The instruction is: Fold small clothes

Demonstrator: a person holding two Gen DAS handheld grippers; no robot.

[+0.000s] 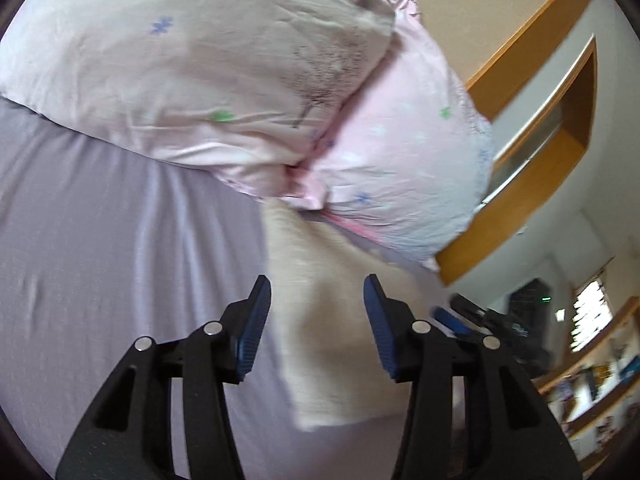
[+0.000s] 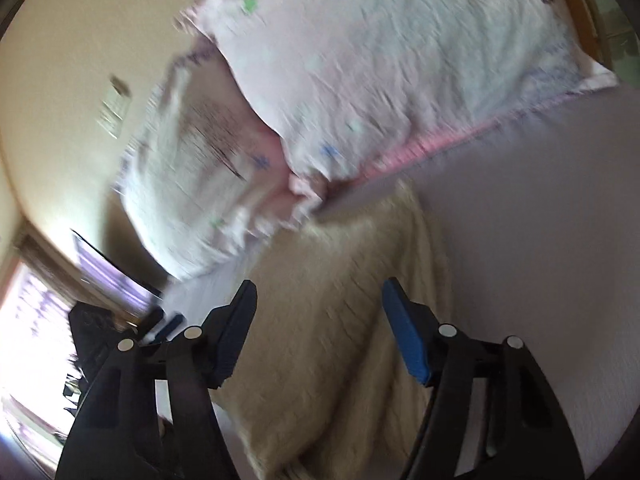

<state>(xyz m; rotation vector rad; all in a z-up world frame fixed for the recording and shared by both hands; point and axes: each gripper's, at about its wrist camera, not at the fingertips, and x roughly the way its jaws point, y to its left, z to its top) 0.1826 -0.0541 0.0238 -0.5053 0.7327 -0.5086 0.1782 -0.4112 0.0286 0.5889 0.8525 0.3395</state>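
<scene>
One small cream garment point(image 1: 328, 320) lies flat on the lilac bedsheet point(image 1: 100, 240), filling the lower middle of the left wrist view and running from the lower centre up toward the middle in the right wrist view point(image 2: 340, 300). The left gripper point(image 1: 316, 292) hangs over it with its fingers spread wide and nothing between them; the right gripper point(image 2: 318, 296) is likewise wide apart and empty, above the same cloth. Both pictures are smeared, so whether either tip touches the fabric cannot be told.

The step in hand looks like taking hold for a fold. To do it well, each gripper should probably come down on an edge or corner of the cloth rather than its middle, pinch only the cream layer without catching the sheet beneath, and the two should lift evenly so the fold line stays straight.

Two pink pillows point(image 1: 200, 72) with small flower prints crowd the upper part of both views, and the garment's far end lies just beside, perhaps touching, their lower edge point(image 2: 304, 196). That is the likely hindrance: a fold carried upward in the frame could run into them. A wooden headboard point(image 1: 532, 208) and shelves point(image 1: 592, 380) sit at the right of the left view, well apart.
</scene>
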